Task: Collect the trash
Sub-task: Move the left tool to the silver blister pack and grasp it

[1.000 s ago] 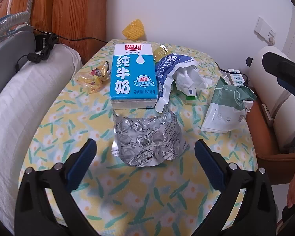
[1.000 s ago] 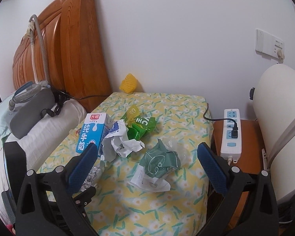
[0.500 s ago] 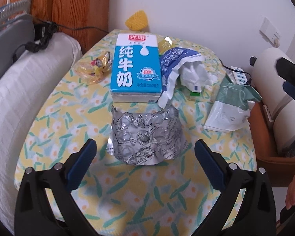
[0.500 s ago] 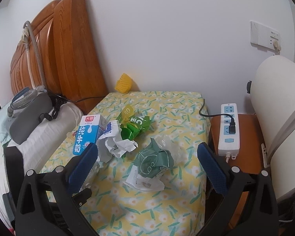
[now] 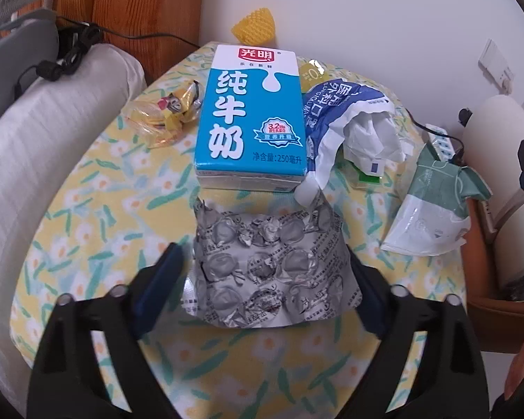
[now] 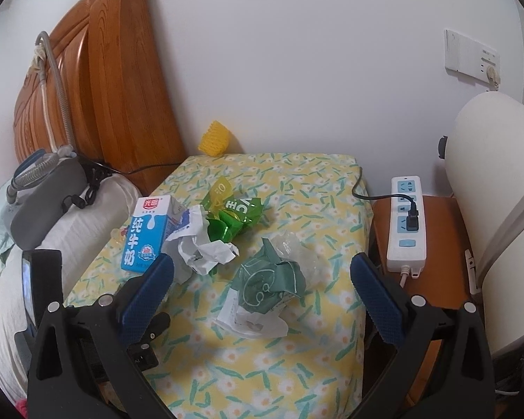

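Crumpled foil blister sheet between our left claw [image 5: 265,276] fingers

We see the silver blister sheet [image 5: 267,272], dimpled and creased, lying on the floral-clothed bench [image 5: 97,216] before a smooth blue milk carton [image 5: 251,118]. The left claw has just been narrowing, not yet pressing; the right claw [image 6: 262,289] is spread above a crinkled green wrapper [image 6: 269,284].

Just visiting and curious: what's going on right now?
Left tongs closing around foil blister sheet, not yet gripping. Right tongs open, empty. Milk carton close behind.
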